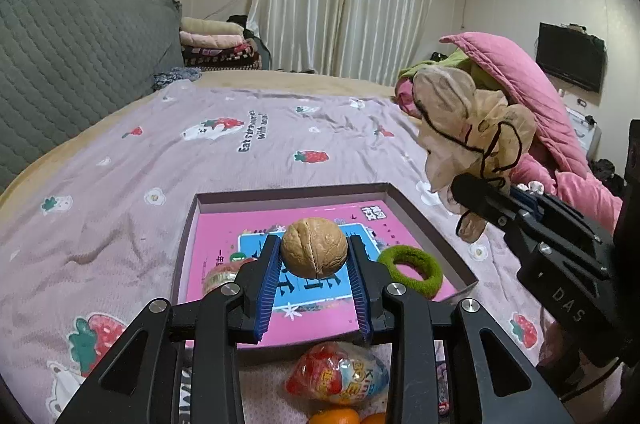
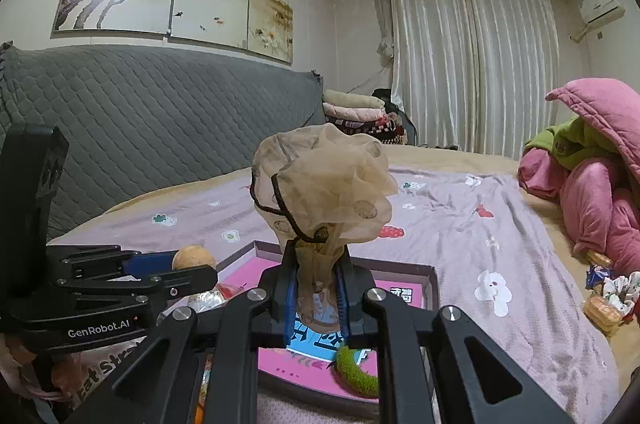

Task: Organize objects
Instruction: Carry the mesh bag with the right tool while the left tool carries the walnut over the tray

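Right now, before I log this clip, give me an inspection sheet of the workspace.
Surface: bed with strawberry-print sheet.
Job's things: shallow box with pink bottom; green hair ring inside it; walnut; beige mesh scrunchie.
Clutter: wrapped candy and oranges beside the box; snack packets by the pink quilt.
Grippers: left gripper clamps the walnut above the box; right gripper holds the scrunchie.
Cables: nothing seen.
Surroundings: grey headboard, curtains, TV.
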The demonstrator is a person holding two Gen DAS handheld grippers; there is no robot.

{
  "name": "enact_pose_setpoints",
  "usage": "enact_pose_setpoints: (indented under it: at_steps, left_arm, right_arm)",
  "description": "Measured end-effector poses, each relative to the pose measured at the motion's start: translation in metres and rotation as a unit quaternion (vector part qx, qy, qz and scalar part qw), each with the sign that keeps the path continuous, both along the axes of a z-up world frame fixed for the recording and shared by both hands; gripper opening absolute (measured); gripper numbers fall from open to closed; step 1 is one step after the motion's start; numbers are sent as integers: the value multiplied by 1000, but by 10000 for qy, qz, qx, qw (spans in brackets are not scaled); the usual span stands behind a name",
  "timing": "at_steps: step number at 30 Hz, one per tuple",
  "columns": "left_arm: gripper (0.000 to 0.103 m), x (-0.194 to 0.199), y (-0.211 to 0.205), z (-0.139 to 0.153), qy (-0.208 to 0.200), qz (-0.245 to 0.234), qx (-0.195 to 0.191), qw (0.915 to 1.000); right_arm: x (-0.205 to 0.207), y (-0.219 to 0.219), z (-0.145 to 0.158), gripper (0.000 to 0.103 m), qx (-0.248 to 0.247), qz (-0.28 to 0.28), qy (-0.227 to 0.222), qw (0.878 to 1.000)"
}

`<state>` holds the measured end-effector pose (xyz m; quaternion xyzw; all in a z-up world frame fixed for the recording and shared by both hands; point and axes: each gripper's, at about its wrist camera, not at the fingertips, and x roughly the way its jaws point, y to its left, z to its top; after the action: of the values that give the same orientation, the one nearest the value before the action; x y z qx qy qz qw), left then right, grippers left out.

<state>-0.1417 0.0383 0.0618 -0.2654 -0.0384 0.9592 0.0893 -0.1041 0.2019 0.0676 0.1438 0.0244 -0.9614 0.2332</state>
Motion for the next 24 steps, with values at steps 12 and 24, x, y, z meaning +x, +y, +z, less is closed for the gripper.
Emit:
enact_pose_setpoints:
  at_steps: [12,24]
  left_arm:
    - [34,-14,3,1,-21,0,-73,10000]
    - [34,-25,8,-6,-125,-30,-81,9999]
  right_arm:
    - [-6,-2,1,17,59,69,19,10000]
    - [-19,1,0,17,43,-72,-56,9999]
